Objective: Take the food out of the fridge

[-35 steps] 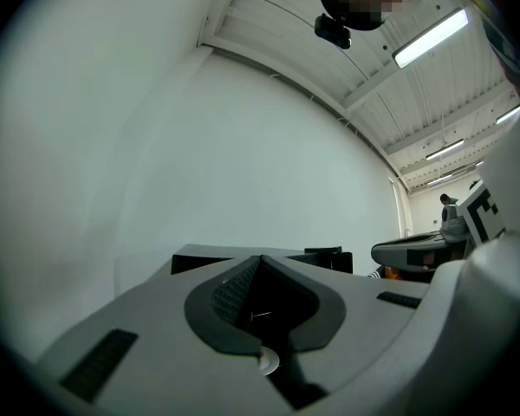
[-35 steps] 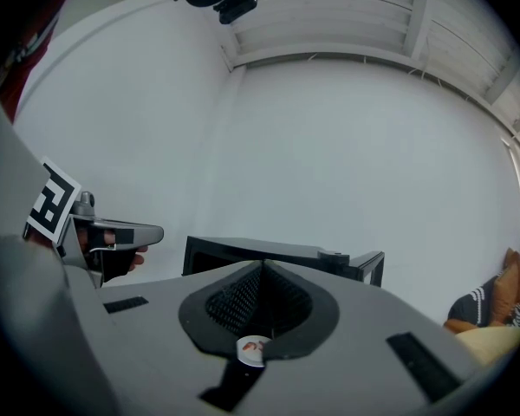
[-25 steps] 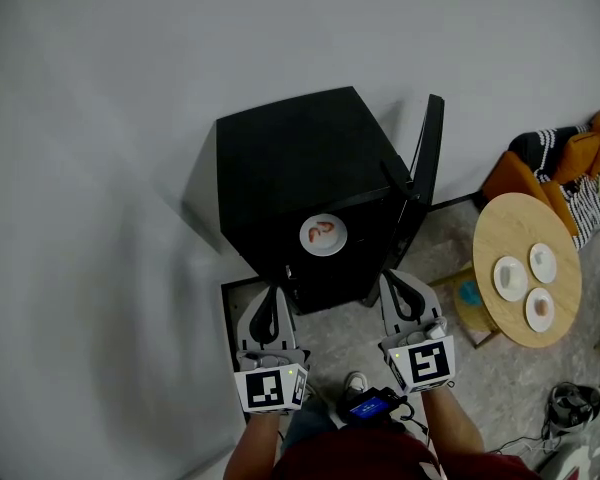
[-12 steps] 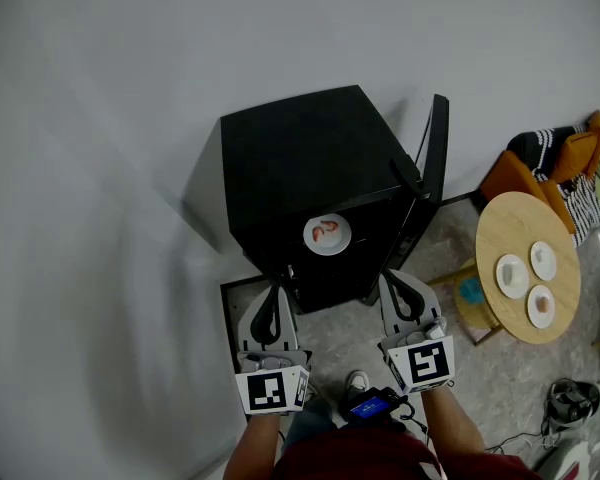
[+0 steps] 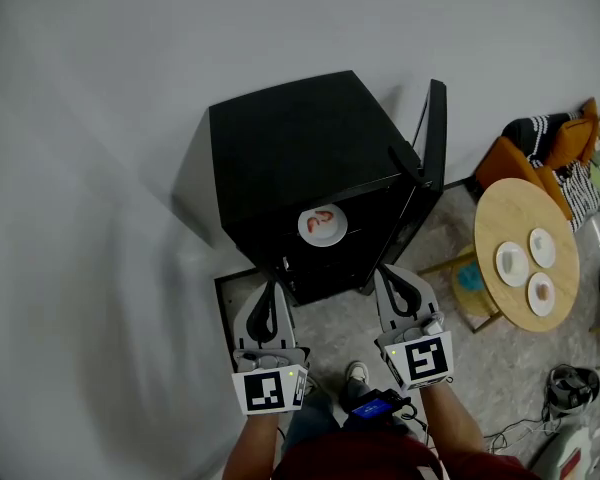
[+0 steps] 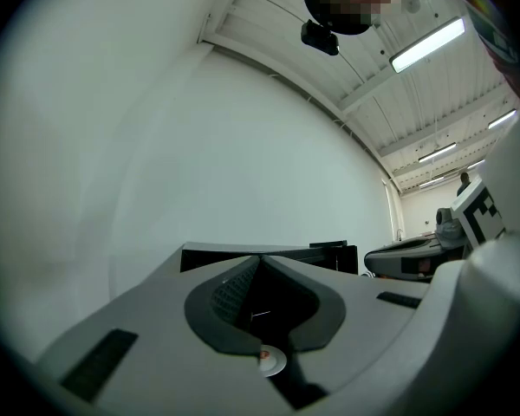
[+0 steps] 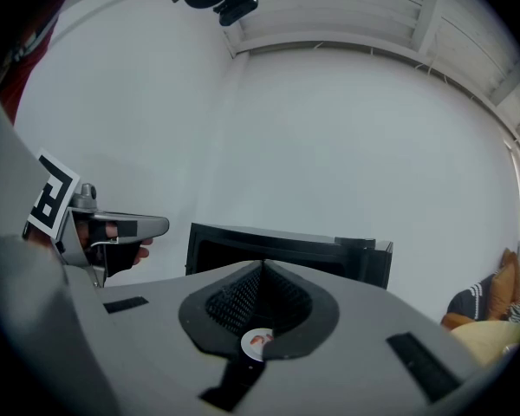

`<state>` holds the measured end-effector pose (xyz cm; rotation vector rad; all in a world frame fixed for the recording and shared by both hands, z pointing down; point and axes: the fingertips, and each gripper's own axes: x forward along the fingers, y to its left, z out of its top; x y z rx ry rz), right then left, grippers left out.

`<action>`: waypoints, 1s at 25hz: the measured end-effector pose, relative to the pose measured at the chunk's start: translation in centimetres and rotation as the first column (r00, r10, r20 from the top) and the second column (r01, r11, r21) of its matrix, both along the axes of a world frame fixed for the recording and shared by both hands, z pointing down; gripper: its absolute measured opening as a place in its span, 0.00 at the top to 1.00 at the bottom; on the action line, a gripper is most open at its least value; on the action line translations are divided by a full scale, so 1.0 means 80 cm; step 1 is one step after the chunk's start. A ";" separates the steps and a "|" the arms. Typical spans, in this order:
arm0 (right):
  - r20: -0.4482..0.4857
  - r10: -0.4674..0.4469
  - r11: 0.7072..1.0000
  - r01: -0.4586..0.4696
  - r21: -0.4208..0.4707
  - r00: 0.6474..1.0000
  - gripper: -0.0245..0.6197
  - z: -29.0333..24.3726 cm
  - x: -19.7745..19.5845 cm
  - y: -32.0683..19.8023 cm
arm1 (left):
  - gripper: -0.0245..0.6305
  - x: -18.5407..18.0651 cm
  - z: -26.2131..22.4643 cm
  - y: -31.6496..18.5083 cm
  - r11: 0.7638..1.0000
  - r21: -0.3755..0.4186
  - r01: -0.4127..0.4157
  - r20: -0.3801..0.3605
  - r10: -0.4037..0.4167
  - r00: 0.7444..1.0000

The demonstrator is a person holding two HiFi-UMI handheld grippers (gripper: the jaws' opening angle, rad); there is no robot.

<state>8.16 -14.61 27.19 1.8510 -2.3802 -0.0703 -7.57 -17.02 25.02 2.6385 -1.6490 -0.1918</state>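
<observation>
White wall behind open fridge (image 5: pixel 300 158), food (image 5: pixel 322 223) inside; only head view shows 3 plates (image 5: pixel 510 263) on bench (image 5: pixel 505 213); left tongs (image 5: pixel 271 288), right tongs (image 5: pixel 386 273) closed, empty.

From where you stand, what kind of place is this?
Probably a test room staged as a home: a small black fridge against a bare white wall, a round wooden table, strip lights overhead.

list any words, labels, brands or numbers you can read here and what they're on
No words, brands or numbers can be read in any view.
Left gripper, marker cube: a black-and-white square pattern, not letters.
Right gripper, marker cube: the same kind of pattern, not letters.
Blue screen at the person's waist: too small to read.
</observation>
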 end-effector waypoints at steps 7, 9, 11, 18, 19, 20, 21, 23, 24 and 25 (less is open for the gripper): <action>0.018 0.004 0.999 -0.005 0.042 1.000 0.93 0.004 -0.008 -0.009 | 0.94 0.002 0.020 -0.004 1.000 -0.008 -0.019 0.005 0.019 1.000; 0.035 0.006 0.998 -0.008 0.057 0.999 0.93 0.004 -0.010 -0.012 | 0.94 0.003 0.024 -0.005 0.999 -0.028 -0.016 -0.010 0.016 1.000; 0.038 0.006 0.998 -0.008 0.057 0.999 0.93 0.009 -0.012 -0.016 | 0.94 0.003 0.029 -0.007 0.999 -0.035 -0.017 -0.015 0.017 1.000; 0.044 0.013 0.999 -0.015 0.044 0.999 0.93 0.034 -0.016 -0.024 | 0.94 0.005 0.060 -0.015 0.998 -0.021 -0.052 0.062 0.053 0.997; 0.044 0.015 0.999 -0.017 0.041 0.999 0.93 0.039 -0.015 -0.026 | 0.94 0.006 0.065 -0.017 0.998 -0.024 -0.052 0.061 0.053 0.997; 0.045 0.018 0.999 -0.019 0.038 0.999 0.93 0.044 -0.014 -0.027 | 0.94 0.007 0.069 -0.018 0.998 -0.026 -0.052 0.060 0.053 0.997; 0.046 0.020 0.999 -0.021 0.036 0.999 0.93 0.049 -0.013 -0.028 | 0.94 0.008 0.073 -0.019 0.998 -0.027 -0.052 0.060 0.054 0.997; 0.050 0.024 0.999 -0.026 0.034 0.998 0.93 0.056 -0.012 -0.030 | 0.94 0.011 0.079 -0.020 0.998 -0.028 -0.054 0.061 0.056 0.997; 0.053 0.027 0.999 -0.028 0.033 0.998 0.93 0.060 -0.012 -0.030 | 0.94 0.012 0.082 -0.020 0.998 -0.028 -0.056 0.061 0.057 0.996; 0.055 0.030 0.999 -0.031 0.031 0.998 0.93 0.063 -0.011 -0.031 | 0.94 0.013 0.085 -0.020 0.998 -0.029 -0.058 0.062 0.059 0.996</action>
